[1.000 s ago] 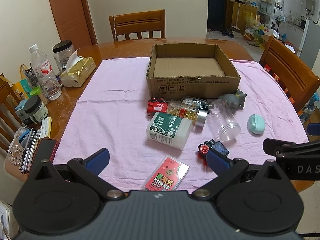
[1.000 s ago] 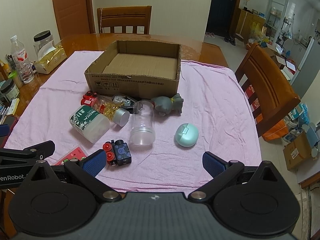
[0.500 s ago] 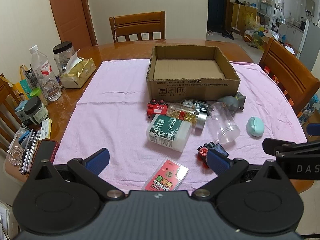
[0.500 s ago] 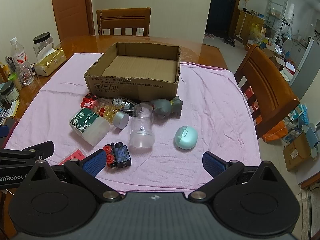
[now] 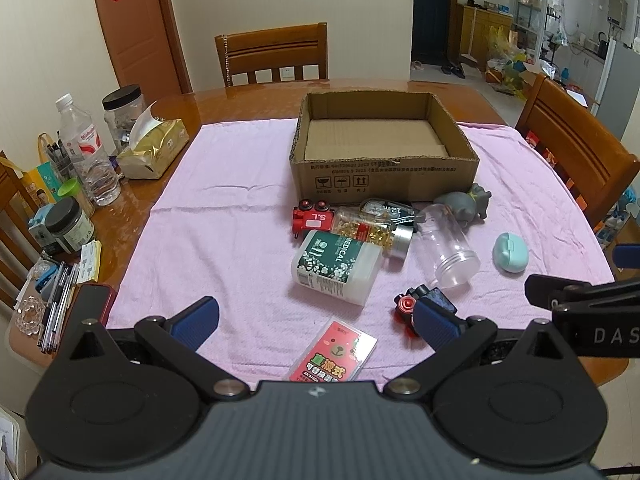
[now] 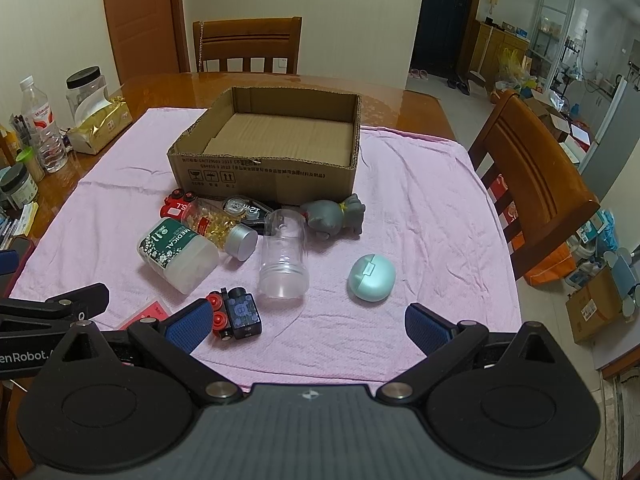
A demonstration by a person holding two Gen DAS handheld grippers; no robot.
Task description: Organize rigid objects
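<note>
I have both tongs spread wide with nothing between them, the left tongs (image 5: 315, 322) and right tongs (image 6: 308, 322) hovering over the near edge of the pink cloth (image 5: 224, 216) on the tabletop. The open brown cardboard box (image 6: 266, 178) lies straight ahead, still bare inside. Nearest my right tongs, just ahead and to their left, sits the small black-and-red toy vehicle (image 6: 236, 312). The clear plastic jar (image 6: 285, 254) lies on its side, its long axis pointing at the box. I count nine loose items, one of each, all outside the box.
</note>
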